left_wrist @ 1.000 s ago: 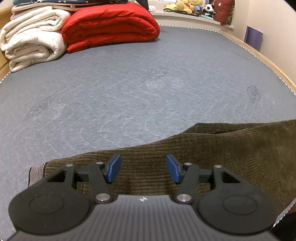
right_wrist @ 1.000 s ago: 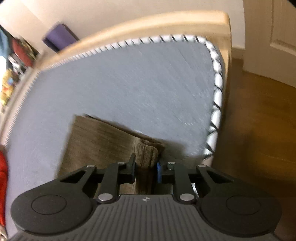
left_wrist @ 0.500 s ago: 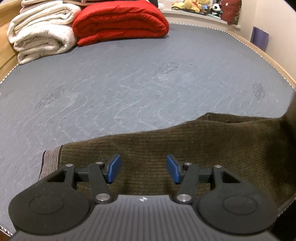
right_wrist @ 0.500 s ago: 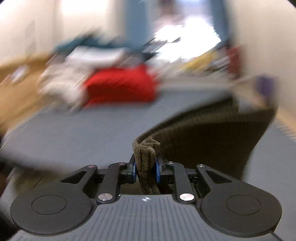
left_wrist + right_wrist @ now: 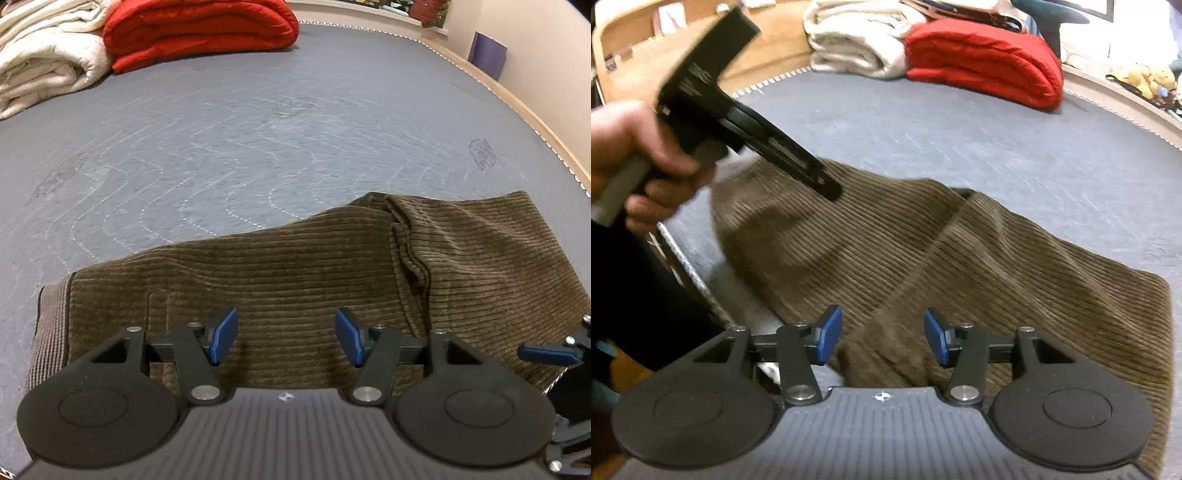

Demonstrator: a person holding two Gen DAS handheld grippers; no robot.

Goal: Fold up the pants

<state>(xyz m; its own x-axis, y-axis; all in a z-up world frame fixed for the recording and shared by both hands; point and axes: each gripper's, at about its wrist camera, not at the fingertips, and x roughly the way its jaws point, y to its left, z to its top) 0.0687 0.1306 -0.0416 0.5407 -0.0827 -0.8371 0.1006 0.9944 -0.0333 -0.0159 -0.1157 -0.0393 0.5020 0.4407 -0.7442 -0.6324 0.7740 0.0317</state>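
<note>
Brown corduroy pants [image 5: 295, 273] lie folded over on the grey mattress [image 5: 258, 129], with the striped waistband [image 5: 50, 325] at the left. My left gripper [image 5: 286, 336] hovers just over the pants near the waist. It is open with nothing between its blue pads, and its jaws are opening a little. My right gripper [image 5: 882, 336] is low over the pants [image 5: 960, 266], its jaws opening. The bunched leg end [image 5: 882, 354] lies loose between its pads, which are clear of it. A hand [image 5: 628, 147] holds the left gripper [image 5: 829, 190] at the upper left.
A folded red blanket [image 5: 199, 29] and a white blanket [image 5: 44, 62] sit at the far end of the mattress. A wooden bed frame [image 5: 517, 103] runs along the right, with a purple thing [image 5: 487, 55] against the wall. The mattress's near edge [image 5: 683, 266] lies beside the pants.
My right gripper swung the leg end across from the mattress's far corner to beside the left gripper, then let go. The pants now lie doubled over. The left gripper has tilted slightly downward.
</note>
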